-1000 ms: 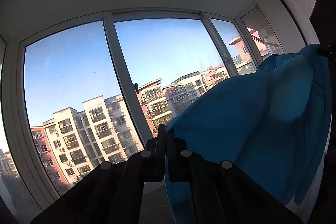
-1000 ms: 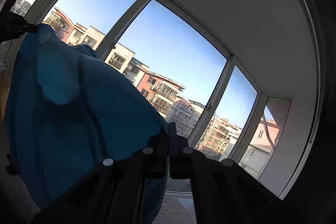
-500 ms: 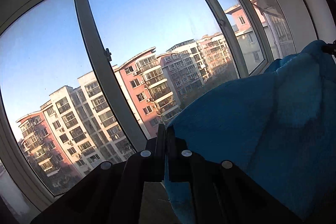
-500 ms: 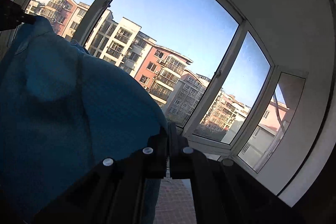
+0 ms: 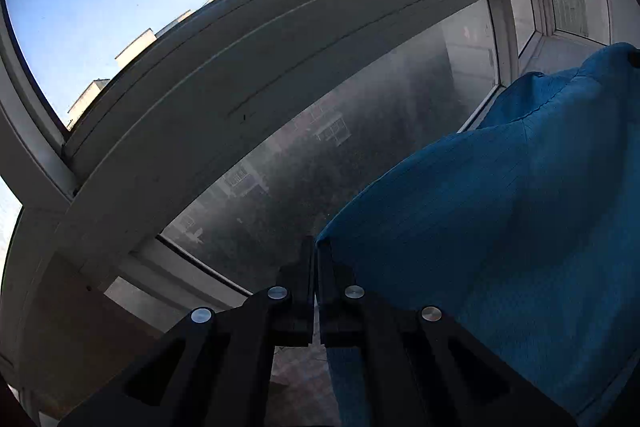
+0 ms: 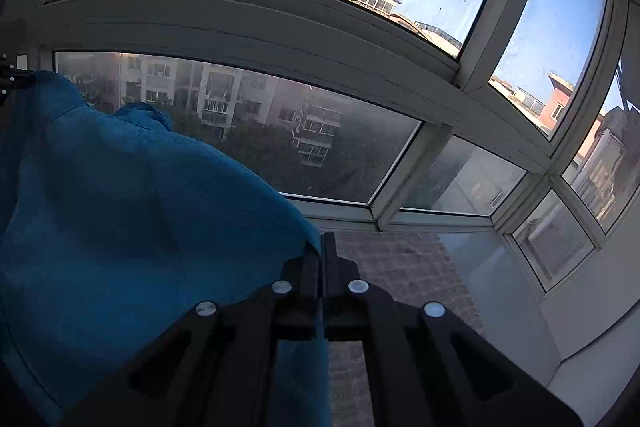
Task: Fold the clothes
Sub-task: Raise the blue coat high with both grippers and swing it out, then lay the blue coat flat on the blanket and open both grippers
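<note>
the left black two-finger gripper (image 5: pixel 315 251) is clamped on one corner of a blue woven cloth garment (image 5: pixel 500 211), the right black two-finger gripper (image 6: pixel 322 247) on another corner. the garment hangs stretched between them, its long axis seemingly running gripper to gripper, before a white-framed bay window (image 6: pixel 280 27) above a tiled floor (image 6: pixel 400 259).

garment (image 5: pixel 500 227): one blue piece hanging | hand-held grippers: two showing, left hand-held gripper (image 5: pixel 315 251) and right hand-held gripper (image 6: pixel 322 247) | screws (image 6: pixel 358 285): four showing on each | window (image 6: pixel 280 27): one running across | floor (image 6: pixel 400 259): one showing
</note>
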Action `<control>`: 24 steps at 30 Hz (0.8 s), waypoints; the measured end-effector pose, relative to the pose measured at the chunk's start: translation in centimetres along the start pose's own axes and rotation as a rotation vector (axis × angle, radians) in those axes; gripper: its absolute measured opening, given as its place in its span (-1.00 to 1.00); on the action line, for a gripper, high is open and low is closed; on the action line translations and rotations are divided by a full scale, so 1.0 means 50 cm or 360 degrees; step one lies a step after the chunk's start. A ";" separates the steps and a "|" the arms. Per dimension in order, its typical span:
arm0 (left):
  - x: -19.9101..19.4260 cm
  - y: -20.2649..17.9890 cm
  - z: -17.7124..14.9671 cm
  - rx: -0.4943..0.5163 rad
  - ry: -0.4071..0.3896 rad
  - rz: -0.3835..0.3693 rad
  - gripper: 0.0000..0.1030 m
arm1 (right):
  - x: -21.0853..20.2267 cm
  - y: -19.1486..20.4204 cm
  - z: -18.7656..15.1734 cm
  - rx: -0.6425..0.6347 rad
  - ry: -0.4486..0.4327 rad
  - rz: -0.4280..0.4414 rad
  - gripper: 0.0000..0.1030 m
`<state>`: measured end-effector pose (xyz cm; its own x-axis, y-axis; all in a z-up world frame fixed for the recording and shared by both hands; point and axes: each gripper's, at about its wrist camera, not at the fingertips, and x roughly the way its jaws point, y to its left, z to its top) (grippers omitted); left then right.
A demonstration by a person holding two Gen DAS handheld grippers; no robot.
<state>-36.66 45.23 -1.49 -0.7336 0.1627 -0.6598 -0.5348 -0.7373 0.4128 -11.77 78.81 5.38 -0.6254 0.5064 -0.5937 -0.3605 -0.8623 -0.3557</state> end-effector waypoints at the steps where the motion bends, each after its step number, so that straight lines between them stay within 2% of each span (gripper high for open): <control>1: 0.052 -0.024 -0.011 0.0019 0.0054 -0.0015 -0.99 | 0.052 0.011 -0.018 -0.0006 0.0056 0.0012 -0.99; 6: 0.258 -0.120 -0.055 0.0055 0.0265 -0.0062 -0.98 | 0.274 0.051 -0.096 -0.0012 0.0323 0.0046 -0.99; 9: 0.342 -0.164 -0.057 0.0069 0.0354 -0.0044 -0.85 | 0.380 0.062 -0.138 -0.0012 0.0544 0.0042 -0.96; 10: 0.358 -0.173 -0.054 0.0078 0.0375 -0.0036 -0.67 | 0.404 0.060 -0.148 -0.0010 0.0620 0.0053 -0.94; 12: 0.363 -0.178 -0.042 0.0084 0.0382 -0.0050 -0.57 | 0.411 0.045 -0.158 0.0033 0.0653 0.0088 -0.93; 13: 0.360 -0.171 -0.040 0.0079 0.0387 -0.0067 -0.54 | 0.409 0.038 -0.161 0.0057 0.0658 0.0107 -0.85; 14: 0.354 -0.159 -0.041 0.0069 0.0396 -0.0087 -0.53 | 0.402 0.029 -0.162 0.0080 0.0654 0.0116 -0.68; 16: 0.317 -0.136 -0.029 0.0070 0.0382 -0.0100 -0.49 | 0.372 0.010 -0.154 0.0112 0.0610 0.0111 -0.46; 19: 0.224 -0.093 -0.043 0.0089 0.0327 -0.0076 -0.38 | 0.290 -0.006 -0.136 0.0142 0.0523 0.0111 -0.42; 20: 0.187 -0.075 -0.057 0.0089 0.0308 -0.0070 -0.34 | 0.258 -0.009 -0.134 0.0145 0.0493 0.0128 -0.41; 22: 0.109 -0.042 -0.108 0.0067 0.0286 -0.0084 -0.11 | 0.188 0.000 -0.141 0.0140 0.0442 0.0211 -0.34; 24: 0.035 -0.012 -0.190 0.0025 0.0311 -0.0110 -0.08 | 0.119 0.026 -0.167 0.0138 0.0410 0.0323 -0.20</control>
<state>-33.63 39.73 -8.85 -0.6004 0.0815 -0.7955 -0.5887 -0.7183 0.3708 -10.16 80.78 -4.65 -0.4990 0.3006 -0.8128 -0.3111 -0.9375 -0.1557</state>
